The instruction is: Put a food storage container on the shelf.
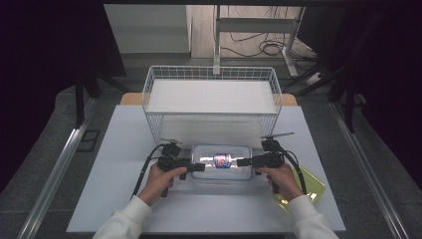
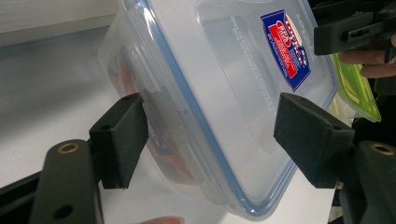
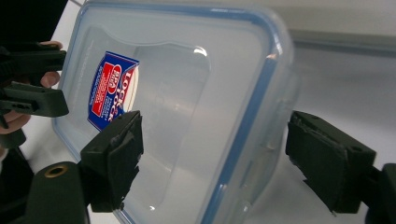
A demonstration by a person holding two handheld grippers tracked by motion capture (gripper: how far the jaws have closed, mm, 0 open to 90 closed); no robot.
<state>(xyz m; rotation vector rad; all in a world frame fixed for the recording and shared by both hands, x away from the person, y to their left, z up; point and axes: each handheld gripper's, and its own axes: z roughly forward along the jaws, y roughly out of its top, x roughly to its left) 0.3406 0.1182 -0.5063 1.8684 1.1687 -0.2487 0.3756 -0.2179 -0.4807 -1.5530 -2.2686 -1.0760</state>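
Observation:
A clear plastic box (image 1: 219, 174) with a blue-sealed lid and a red and blue label lies on the white table, just in front of the wire basket. My left gripper (image 1: 199, 168) is at the box's left end. In the left gripper view its jaws (image 2: 217, 126) stand wide around that end of the box (image 2: 224, 93): one pad (image 2: 121, 140) is close by the side latch and the other hangs over the lid. My right gripper (image 1: 242, 162) is at the right end. Its jaws (image 3: 219, 149) are open too, one pad (image 3: 114, 158) over the lid (image 3: 187, 93) and the other clear of the wall.
A white wire basket (image 1: 211, 94) stands behind the box, across the table's far half. A yellow-green lid (image 1: 311, 188) lies under my right hand near the table's right edge, and its edge (image 2: 357, 86) lies beyond the box in the left gripper view.

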